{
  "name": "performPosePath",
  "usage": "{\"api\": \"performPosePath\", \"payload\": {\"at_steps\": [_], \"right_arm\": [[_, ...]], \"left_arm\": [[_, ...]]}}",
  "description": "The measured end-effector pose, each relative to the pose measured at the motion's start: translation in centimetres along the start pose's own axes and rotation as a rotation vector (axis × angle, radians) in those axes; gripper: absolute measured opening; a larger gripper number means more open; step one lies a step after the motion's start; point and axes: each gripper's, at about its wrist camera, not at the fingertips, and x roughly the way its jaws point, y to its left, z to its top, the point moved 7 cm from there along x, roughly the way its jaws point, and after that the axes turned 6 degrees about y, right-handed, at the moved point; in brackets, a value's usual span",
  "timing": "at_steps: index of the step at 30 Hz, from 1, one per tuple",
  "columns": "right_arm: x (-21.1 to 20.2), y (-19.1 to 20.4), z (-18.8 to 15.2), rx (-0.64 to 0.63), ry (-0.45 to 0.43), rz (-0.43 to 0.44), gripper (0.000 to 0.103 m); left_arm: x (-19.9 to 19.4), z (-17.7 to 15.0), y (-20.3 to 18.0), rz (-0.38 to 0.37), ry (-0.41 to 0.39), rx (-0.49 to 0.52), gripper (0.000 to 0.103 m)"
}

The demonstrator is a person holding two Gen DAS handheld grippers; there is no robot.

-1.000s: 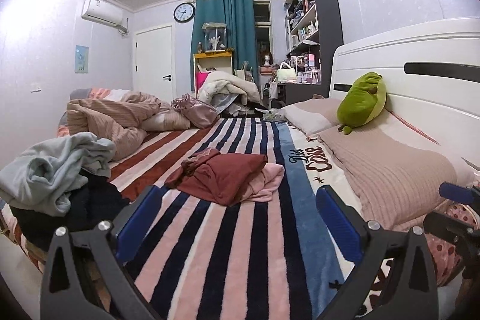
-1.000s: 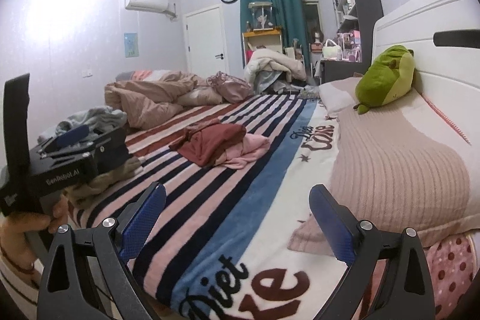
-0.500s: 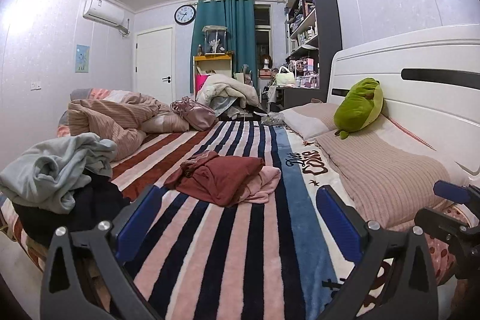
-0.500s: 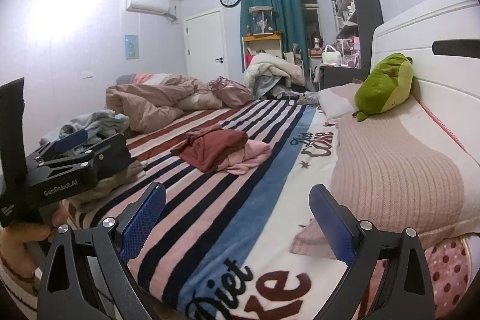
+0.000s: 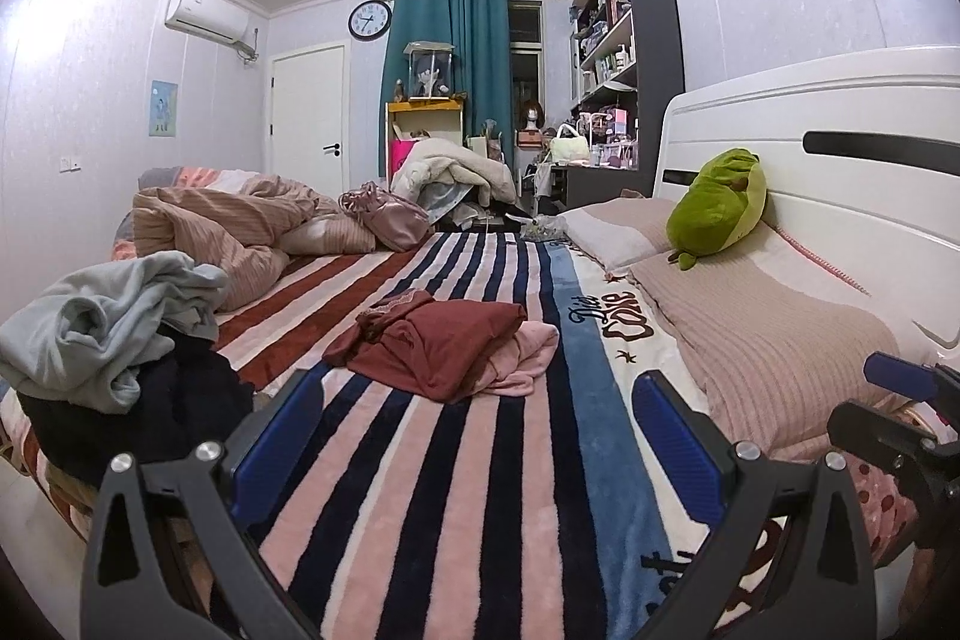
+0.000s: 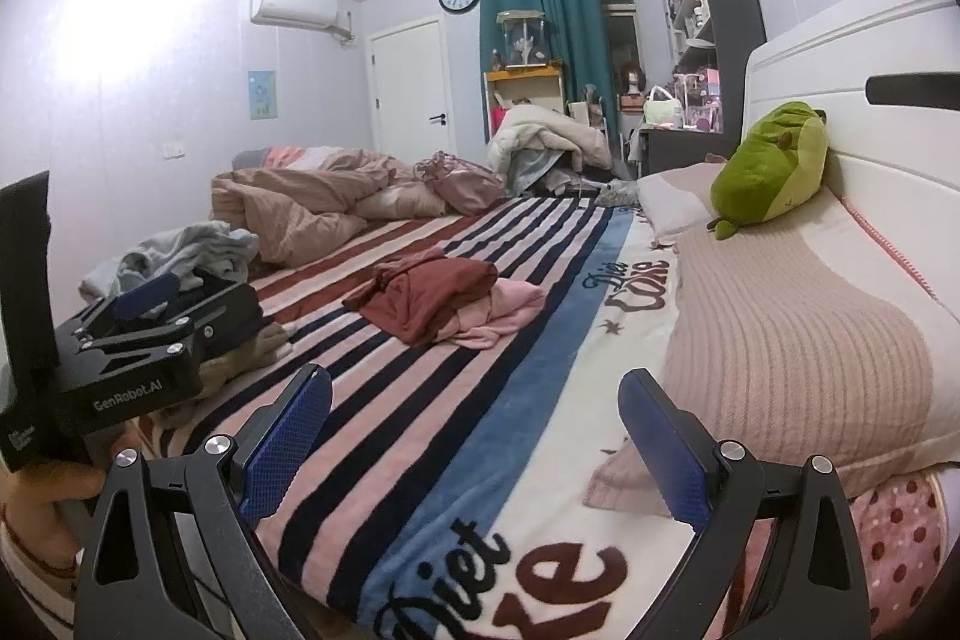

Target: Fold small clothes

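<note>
Well ahead of both gaping, empty tongs (image 5: 474, 430) (image 6: 474, 436), seemingly maroon clothes (image 5: 441, 346) lie crumpled.

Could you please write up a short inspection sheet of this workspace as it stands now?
Surface: striped blanket covers the bed, bare in front of both grippers.
Job's things: dark red garment crumpled over a pink garment, mid-bed, unfolded.
Clutter: grey and dark clothes heap; bunched beige duvet; green plush toy on the pillows.
Grippers: left gripper and right gripper open, empty, short of the garments.
Cables: nothing seen.
Surroundings: wall clock, teal curtain, shelving.
</note>
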Motion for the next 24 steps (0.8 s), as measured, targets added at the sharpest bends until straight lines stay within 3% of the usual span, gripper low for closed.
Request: {"api": "performPosePath", "payload": {"at_steps": [24], "right_arm": [[0.13,-0.43,-0.21,0.031,0.011,-0.004,0.096]], "left_arm": [[1.05,-0.05,-0.72,-0.019,0.021,-0.007,0.102]]}}
